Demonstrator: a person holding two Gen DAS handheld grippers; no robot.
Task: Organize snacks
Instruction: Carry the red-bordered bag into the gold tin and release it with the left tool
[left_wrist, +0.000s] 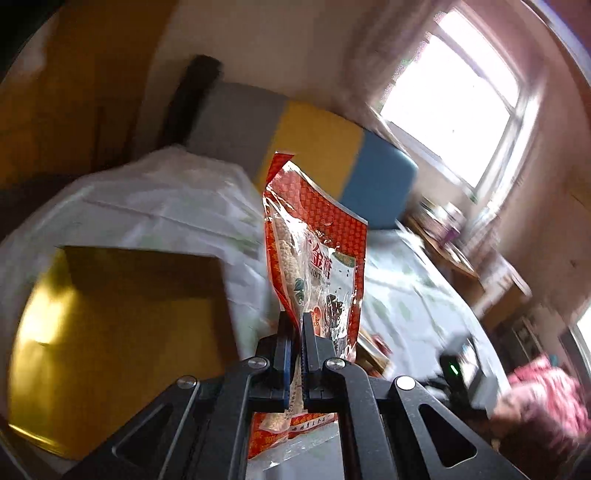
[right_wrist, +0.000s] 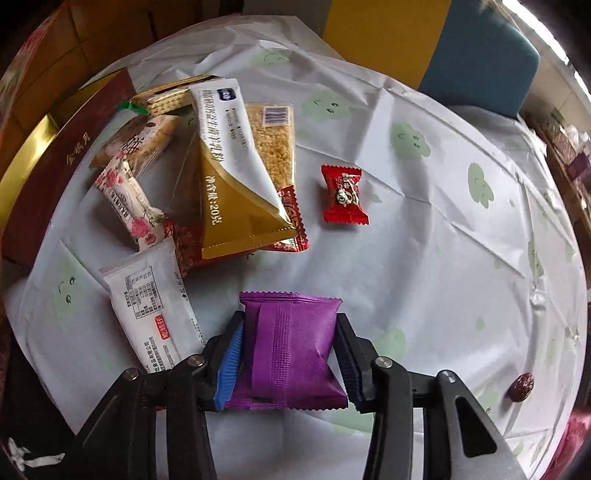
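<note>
My left gripper (left_wrist: 296, 319) is shut on the lower part of a red and clear snack packet (left_wrist: 317, 251), which stands upright above the white tablecloth (left_wrist: 166, 206). In the right wrist view a purple packet (right_wrist: 291, 343) lies flat on the tablecloth (right_wrist: 424, 240) between the fingers of my right gripper (right_wrist: 289, 319). Those jaws have spread to about the packet's width, and the blue pads (right_wrist: 231, 354) sit at its sides without squeezing it.
A pile of several snack packets (right_wrist: 229, 177) lies left of centre, with a white packet (right_wrist: 155, 302) near my right gripper. A red candy (right_wrist: 343, 195) and a dark date (right_wrist: 522, 386) lie apart. A dark-red box (right_wrist: 55, 158) with a gold tray (left_wrist: 110, 332) stands at the left.
</note>
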